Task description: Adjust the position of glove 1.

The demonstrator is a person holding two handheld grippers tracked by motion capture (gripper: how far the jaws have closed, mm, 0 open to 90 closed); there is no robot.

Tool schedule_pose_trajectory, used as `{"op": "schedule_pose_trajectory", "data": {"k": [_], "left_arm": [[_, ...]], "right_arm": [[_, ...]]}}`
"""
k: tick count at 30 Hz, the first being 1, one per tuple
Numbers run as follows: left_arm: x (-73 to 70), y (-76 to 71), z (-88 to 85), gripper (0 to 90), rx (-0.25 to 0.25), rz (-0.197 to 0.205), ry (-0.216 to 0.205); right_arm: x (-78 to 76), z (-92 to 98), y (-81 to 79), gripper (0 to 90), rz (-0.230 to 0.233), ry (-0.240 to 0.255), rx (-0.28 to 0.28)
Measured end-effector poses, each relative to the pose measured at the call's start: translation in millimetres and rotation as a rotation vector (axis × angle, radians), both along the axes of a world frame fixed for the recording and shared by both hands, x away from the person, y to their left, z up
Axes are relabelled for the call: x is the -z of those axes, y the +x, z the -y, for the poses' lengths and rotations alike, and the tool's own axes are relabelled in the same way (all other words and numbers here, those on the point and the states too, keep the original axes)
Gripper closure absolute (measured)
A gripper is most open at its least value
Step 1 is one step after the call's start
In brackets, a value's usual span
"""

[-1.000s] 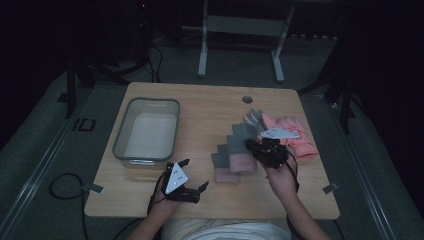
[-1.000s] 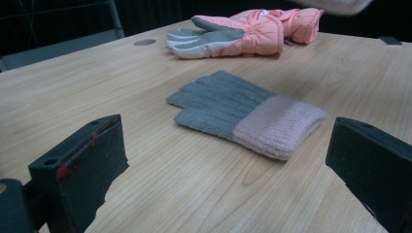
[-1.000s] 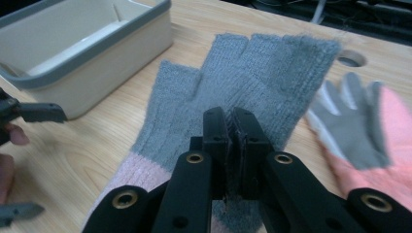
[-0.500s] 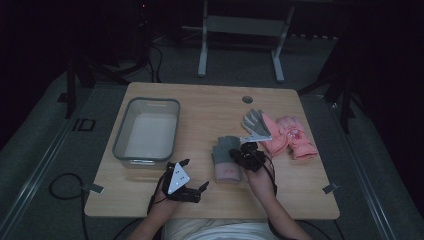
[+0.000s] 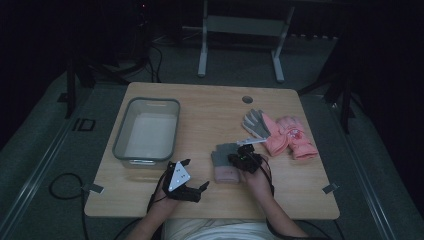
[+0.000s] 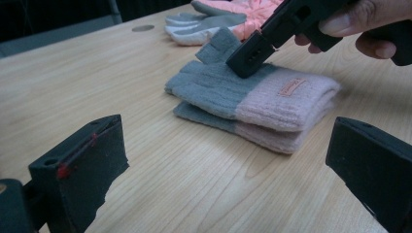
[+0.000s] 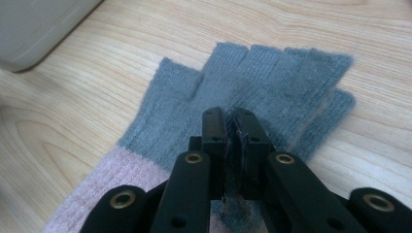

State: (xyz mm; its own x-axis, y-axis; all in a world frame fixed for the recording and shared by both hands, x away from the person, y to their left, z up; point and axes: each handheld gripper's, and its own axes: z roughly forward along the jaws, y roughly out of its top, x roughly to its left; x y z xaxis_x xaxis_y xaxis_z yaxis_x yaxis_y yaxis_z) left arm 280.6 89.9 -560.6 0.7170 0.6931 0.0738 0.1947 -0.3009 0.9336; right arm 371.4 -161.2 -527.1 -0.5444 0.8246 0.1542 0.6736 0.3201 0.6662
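Two grey-and-pink fingerless knit gloves (image 5: 224, 164) lie stacked on the wooden table (image 5: 210, 110), seen close in the left gripper view (image 6: 252, 97). My right gripper (image 5: 241, 159) rests on the top glove (image 7: 272, 73), jaws shut with a pinch of its grey knit between them (image 7: 232, 121). From the left gripper view it (image 6: 248, 58) points down onto the grey part, held by a hand. My left gripper (image 5: 192, 175) sits near the table's front edge, left of the gloves, jaws wide open (image 6: 223, 145) and empty.
A clear plastic bin (image 5: 120, 145) stands at the left of the table, its corner in the right gripper view (image 7: 39, 24). A grey-and-white glove (image 5: 256, 122) and pink gloves (image 5: 292, 136) lie at the right. A cable hole (image 5: 247, 99) is near the far edge.
The right gripper came down and leftward with the grey-and-pink glove, which hung in the air before and now lies flat on the other one. The left gripper has stayed put.
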Motion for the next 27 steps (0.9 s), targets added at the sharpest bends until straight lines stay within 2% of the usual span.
{"op": "schedule_pose_trajectory", "data": {"k": [6, 7, 11, 13, 15, 17, 18, 20, 23, 25, 27], "left_arm": [[-0.3, 2.8, -2.0, 0.7, 0.001, -0.036, -0.019], [-0.3, 3.9, -1.8, 0.6, 0.0, -0.053, -0.011], [-0.5, 5.9, -1.8, 0.7, -0.012, -0.068, 0.017], [-1.1, 6.8, 0.9, 3.6, -0.008, -0.1, 0.068], [-2.6, 7.7, 6.7, 4.2, 0.021, -0.153, 0.102], [-5.1, 7.8, 15.0, 5.8, 0.035, -0.175, 0.143], [-6.7, 7.5, 19.1, 7.4, 0.06, -0.181, 0.158], [-10.4, 6.6, 28.7, 9.9, 0.118, -0.151, 0.195], [-19.1, 8.8, 45.4, 11.7, 0.213, -0.091, 0.222], [-23.4, 12.4, 54.4, 13.8, 0.256, -0.076, 0.226], [-26.6, 17.0, 66.0, 14.8, 0.308, -0.051, 0.269]], "right_arm": [[7.0, 0.6, 1.7, 82.9, -0.006, -0.008, 0.004], [7.6, 0.8, 1.8, 82.2, -0.005, -0.009, 0.001], [0.3, 5.4, 0.5, 75.5, 0.004, 0.01, -0.001], [-6.6, 10.3, 0.4, 72.5, 0.029, 0.014, 0.0], [-15.1, 17.9, 3.3, 71.2, 0.048, 0.023, 0.009], [-23.0, 25.6, 8.7, 69.1, 0.068, 0.024, 0.021], [-26.2, 29.3, 12.1, 68.1, 0.071, 0.031, 0.023], [-31.6, 34.0, 18.9, 65.8, 0.082, 0.031, 0.029], [-35.5, 36.3, 29.8, 61.6, 0.08, 0.027, 0.02], [-34.4, 35.7, 36.8, 59.7, 0.069, 0.02, 0.011], [-30.7, 32.9, 42.7, 59.5, 0.062, 0.001, 0.007]]}}
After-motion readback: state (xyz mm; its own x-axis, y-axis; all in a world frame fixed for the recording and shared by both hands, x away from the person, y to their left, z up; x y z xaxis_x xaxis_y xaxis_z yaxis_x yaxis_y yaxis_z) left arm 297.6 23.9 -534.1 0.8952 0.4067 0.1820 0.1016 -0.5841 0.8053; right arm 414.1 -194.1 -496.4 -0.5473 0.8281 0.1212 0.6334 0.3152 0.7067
